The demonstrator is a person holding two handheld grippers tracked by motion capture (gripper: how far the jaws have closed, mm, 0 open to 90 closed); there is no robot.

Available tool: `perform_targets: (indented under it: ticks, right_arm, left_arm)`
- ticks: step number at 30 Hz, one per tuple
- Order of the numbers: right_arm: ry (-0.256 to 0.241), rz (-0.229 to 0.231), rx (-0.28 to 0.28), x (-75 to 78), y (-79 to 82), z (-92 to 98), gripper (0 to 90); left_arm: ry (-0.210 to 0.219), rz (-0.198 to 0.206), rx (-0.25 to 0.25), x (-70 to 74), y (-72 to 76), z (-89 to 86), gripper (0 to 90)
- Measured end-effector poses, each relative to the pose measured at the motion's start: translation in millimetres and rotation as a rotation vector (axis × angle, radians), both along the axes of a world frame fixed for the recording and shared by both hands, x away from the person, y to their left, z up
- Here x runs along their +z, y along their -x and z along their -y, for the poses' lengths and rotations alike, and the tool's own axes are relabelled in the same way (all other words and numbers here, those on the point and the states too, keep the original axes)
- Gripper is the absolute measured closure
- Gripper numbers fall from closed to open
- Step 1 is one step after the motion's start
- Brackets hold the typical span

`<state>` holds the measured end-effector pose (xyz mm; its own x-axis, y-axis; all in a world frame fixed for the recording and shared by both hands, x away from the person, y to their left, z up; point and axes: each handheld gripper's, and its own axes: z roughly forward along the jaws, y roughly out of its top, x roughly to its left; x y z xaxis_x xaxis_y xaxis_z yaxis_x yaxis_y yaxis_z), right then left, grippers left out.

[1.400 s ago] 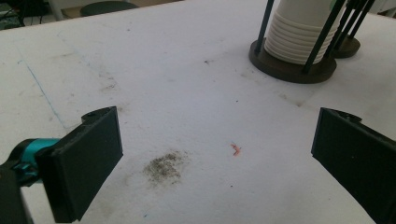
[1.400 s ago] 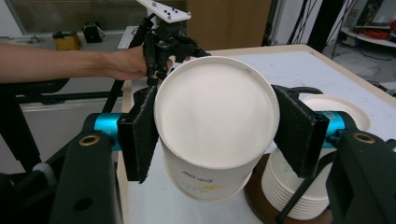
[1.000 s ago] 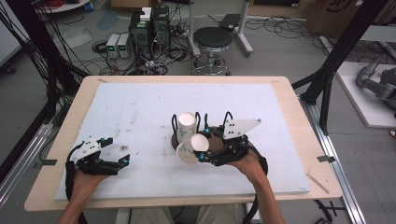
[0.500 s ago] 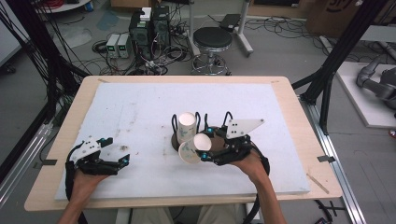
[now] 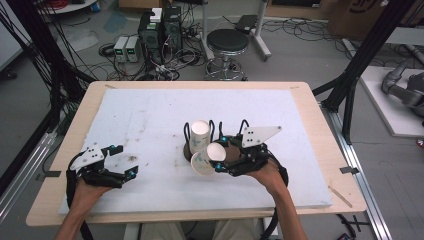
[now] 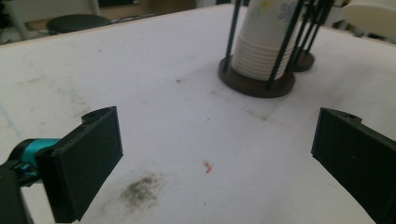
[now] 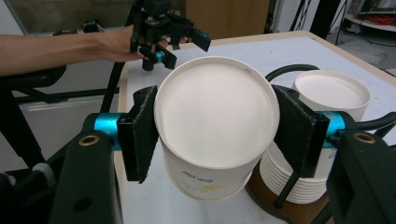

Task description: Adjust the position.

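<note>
Right gripper (image 5: 226, 165) at 6 o'clock: jaws clamp one cup (image 5: 207, 159) at its sides, tipped sideways, likely just drawn clear of the stack (image 5: 199, 136). Left gripper (image 5: 126, 167) at 8 o'clock, jaws wide and empty, resting on surface (image 5: 150, 115). Stack stays in rack (image 6: 256, 84), 12 o'clock of cup.

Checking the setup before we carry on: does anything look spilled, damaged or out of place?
Nothing is spilled or damaged. The right tool grips one paper cup tilted on its side, apart from the upright stack in the wire holder. The white table cover has a dark smudge near the open left tool.
</note>
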<state>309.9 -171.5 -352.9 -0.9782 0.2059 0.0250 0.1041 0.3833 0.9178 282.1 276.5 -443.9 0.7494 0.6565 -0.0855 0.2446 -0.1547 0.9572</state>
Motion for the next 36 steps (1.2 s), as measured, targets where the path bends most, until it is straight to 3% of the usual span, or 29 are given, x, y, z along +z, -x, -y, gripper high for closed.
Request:
perform_targets:
  ticks: [2,7,12,13,14,18,21,25,36]
  right_arm:
    - [-0.004,-0.004,-0.004,0.1,-0.2,0.3,36.9]
    - [-0.008,-0.005,0.006,-0.2,-1.2,0.0,36.9]
    - [-0.008,-0.010,0.012,-0.6,-1.2,-1.4,36.9]
    - [-0.010,-0.008,0.018,-0.6,-1.2,-1.9,36.8]
    - [-0.010,-0.008,0.018,-0.6,-1.2,-1.9,36.8]
    - [-0.012,-0.009,0.025,-0.6,-0.7,-3.0,36.9]
    - [-0.009,-0.008,0.027,-0.7,-0.6,-3.4,36.9]
    - [-0.007,-0.007,0.033,-0.5,-0.2,-4.2,36.9]
    - [-0.015,-0.007,0.065,0.4,1.6,-9.4,36.8]
  left_arm:
    - [0.009,0.009,-0.033,5.6,-0.2,-0.1,1.8]
    - [0.026,0.031,-0.179,19.3,-1.0,7.3,1.8]
    - [0.036,0.046,-0.299,30.4,-5.9,27.4,1.8]
    - [0.051,0.048,-0.349,34.4,-8.2,37.2,1.8]
    - [0.051,0.048,-0.349,34.4,-8.2,37.2,1.8]
    - [0.070,0.065,-0.439,39.9,-10.4,57.7,1.8]
    - [0.077,0.083,-0.483,43.7,-11.1,71.3,1.8]
    - [0.096,0.098,-0.499,46.4,-11.5,77.7,1.8]
    - [0.092,0.123,-0.588,47.1,-14.1,120.4,1.8]
